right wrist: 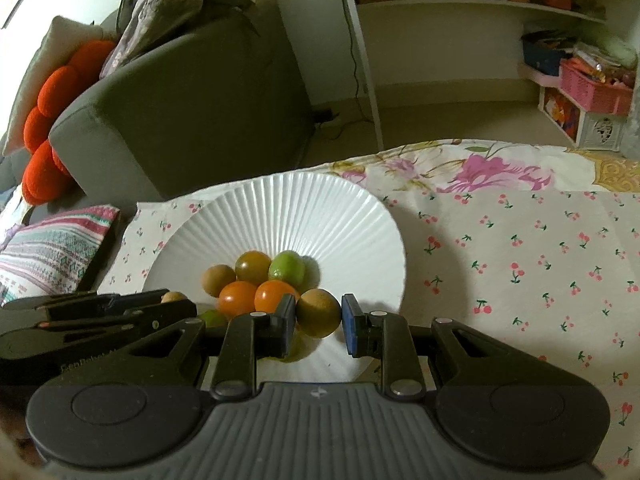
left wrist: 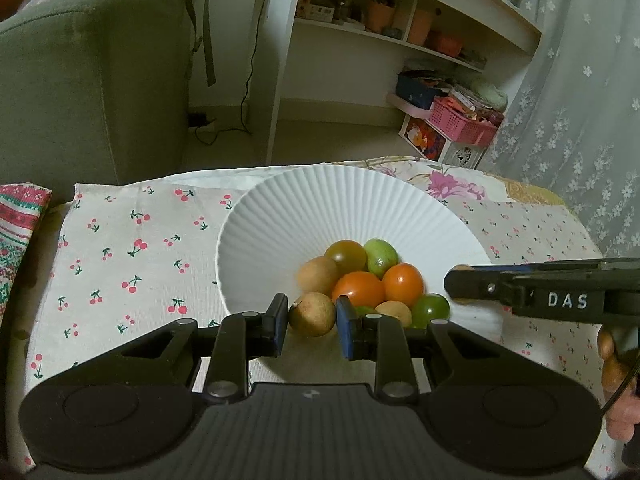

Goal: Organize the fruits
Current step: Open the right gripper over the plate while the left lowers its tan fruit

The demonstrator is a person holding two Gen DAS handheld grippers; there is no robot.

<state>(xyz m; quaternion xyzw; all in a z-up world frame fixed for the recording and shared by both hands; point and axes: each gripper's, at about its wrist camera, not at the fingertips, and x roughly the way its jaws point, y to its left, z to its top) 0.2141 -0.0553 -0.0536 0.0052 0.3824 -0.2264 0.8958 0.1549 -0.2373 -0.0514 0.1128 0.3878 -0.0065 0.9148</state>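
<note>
Fruit fills the near part of a white ribbed plate (left wrist: 304,208) that sits on my cherry-print cloth (left wrist: 132,248) over the tabletop. I count two orange tomatoes (left wrist: 403,283) side by side in the heap, an olive-brown tomato (left wrist: 346,255) and a light green fruit (left wrist: 382,256) behind them, a dark green tomato (left wrist: 431,310) at the right edge, and several tan longans (left wrist: 318,275).

My left tongs (left wrist: 311,330) are parted, with one tan longan (left wrist: 313,314) sitting between the two blue pads; a sliver of gap shows on each side, so I cannot tell whether the pads actually touch it.

My right tongs (right wrist: 319,322) are also parted, about as wide. Another brown longan (right wrist: 319,312) lies between these pads, touching or nearly touching the left pad, with a clear gap to the right pad. That fruit rests at the right-hand edge of the heap, just beside the orange tomatoes.

Each tool shows up in the other's camera: the right one enters the left view from the right, over the plate's rim, and the left one crosses the lower left of the right view.

Behind the tabletop I see a green sofa (right wrist: 192,92), a white shelf unit (left wrist: 400,20) and a pink basket (left wrist: 460,120).
</note>
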